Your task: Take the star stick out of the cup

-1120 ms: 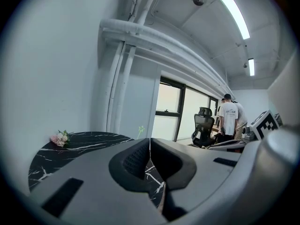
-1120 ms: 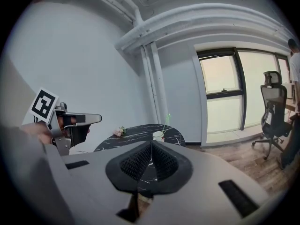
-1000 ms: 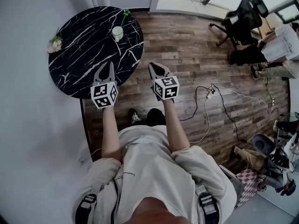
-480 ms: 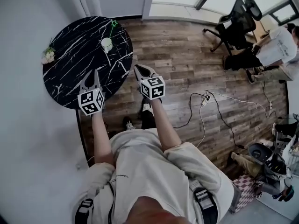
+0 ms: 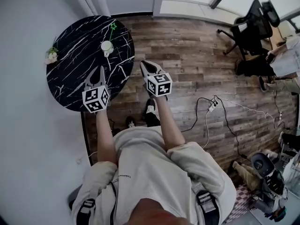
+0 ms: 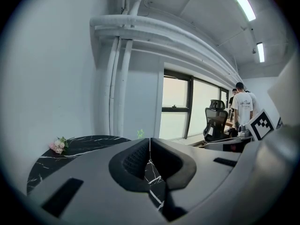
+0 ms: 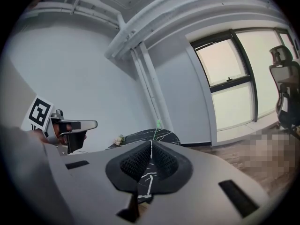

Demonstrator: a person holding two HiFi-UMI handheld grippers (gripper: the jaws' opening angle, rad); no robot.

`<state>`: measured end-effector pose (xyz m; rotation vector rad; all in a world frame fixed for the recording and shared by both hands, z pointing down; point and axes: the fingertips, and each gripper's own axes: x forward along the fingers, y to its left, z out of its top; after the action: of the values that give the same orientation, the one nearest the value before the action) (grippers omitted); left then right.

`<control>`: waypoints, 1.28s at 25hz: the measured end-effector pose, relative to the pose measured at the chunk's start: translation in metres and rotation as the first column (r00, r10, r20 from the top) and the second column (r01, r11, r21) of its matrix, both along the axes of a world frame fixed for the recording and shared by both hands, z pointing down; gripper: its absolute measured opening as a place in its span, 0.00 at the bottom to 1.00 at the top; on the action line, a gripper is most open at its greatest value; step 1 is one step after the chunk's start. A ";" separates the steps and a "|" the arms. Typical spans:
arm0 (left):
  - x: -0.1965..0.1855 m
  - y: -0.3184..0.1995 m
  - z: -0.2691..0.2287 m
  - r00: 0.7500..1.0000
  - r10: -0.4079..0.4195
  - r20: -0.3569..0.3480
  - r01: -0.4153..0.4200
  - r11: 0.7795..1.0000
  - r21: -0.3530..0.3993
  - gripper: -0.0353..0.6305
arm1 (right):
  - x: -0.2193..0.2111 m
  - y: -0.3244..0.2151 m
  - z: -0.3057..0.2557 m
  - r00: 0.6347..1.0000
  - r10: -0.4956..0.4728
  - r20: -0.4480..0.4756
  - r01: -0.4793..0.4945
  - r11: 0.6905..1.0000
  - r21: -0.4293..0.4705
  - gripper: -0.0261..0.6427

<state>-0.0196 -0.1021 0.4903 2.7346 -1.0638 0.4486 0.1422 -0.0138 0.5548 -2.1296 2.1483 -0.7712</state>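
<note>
A white cup (image 5: 107,46) stands on the round black marble table (image 5: 70,78), towards its far right side. A green star stick (image 5: 113,26) leans out of the cup, away from me. My left gripper (image 5: 101,69) is shut and empty above the table's near edge, short of the cup. To its right, my right gripper (image 5: 143,63) is also shut and empty, over the wooden floor just beside the table. The star (image 6: 139,133) peeks above the shut jaws in the left gripper view. In the right gripper view the star stick (image 7: 157,124) rises straight ahead.
A small bunch of pink flowers (image 5: 51,55) lies at the table's left edge. A white wall runs along the left. On the floor to the right lie cables and a power strip (image 5: 211,108). An office chair (image 5: 255,22) and seated people are at the far right.
The person has shifted stance and both grippers have come slightly nearer the cup. Both have stayed shut and empty.
</note>
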 end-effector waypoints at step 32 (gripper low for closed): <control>0.022 -0.102 -0.003 0.982 -0.190 -0.004 0.190 0.982 0.021 0.09 | 0.072 -0.111 -0.010 0.990 -0.127 0.064 0.123 0.991 0.062 0.09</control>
<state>0.0022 -0.2038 0.4871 2.6168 -1.3205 0.4061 0.2141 -0.1246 0.5452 -1.9290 2.2575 -0.7676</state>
